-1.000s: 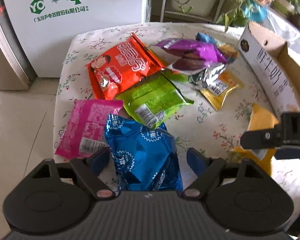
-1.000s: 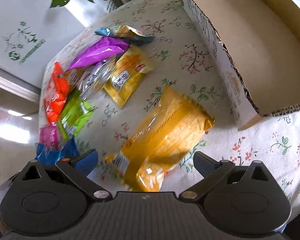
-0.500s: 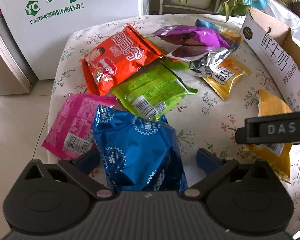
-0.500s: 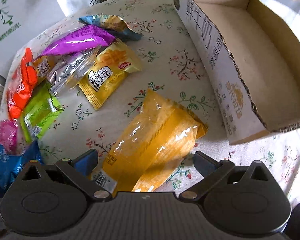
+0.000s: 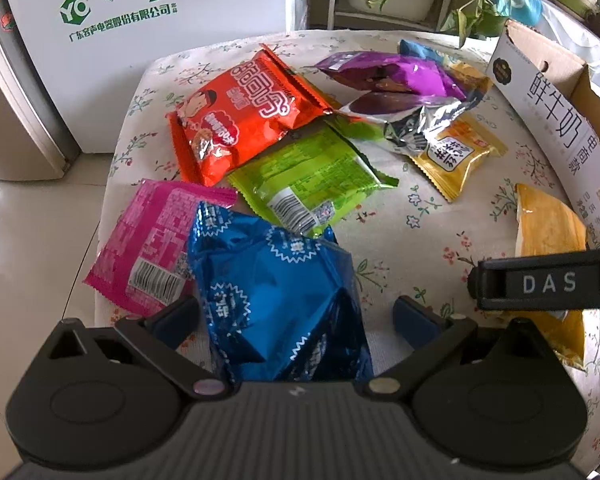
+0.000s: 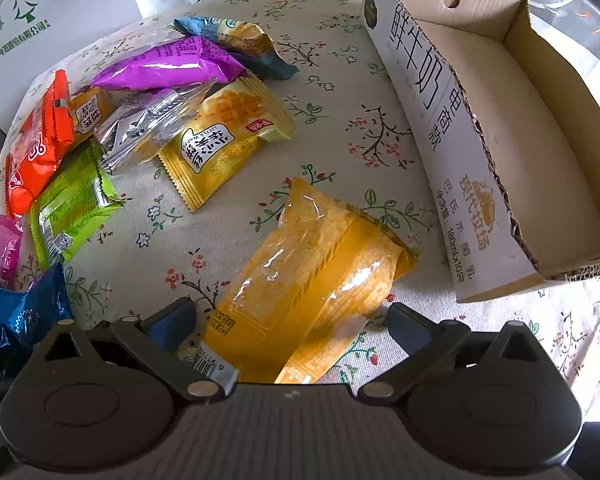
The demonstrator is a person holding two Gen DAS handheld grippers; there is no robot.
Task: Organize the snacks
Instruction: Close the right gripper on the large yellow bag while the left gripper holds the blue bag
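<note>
The left gripper [image 5: 296, 314] has just been opening and now stands spread wide around the blue packet [image 5: 276, 300], pads clear of it; the packet's near end is hidden under the gripper body. The right gripper [image 6: 292, 320] is spread too, straddling the orange packet [image 6: 312, 276] without pressing it; its lower end is cut off the same way. Toward the upper left of the right wrist view, the yellow wafer packet [image 6: 224, 148] lies partly under a silver wrapper [image 6: 148, 124]. At upper right, the cardboard box [image 6: 428, 120] runs off the frame edge.
</note>
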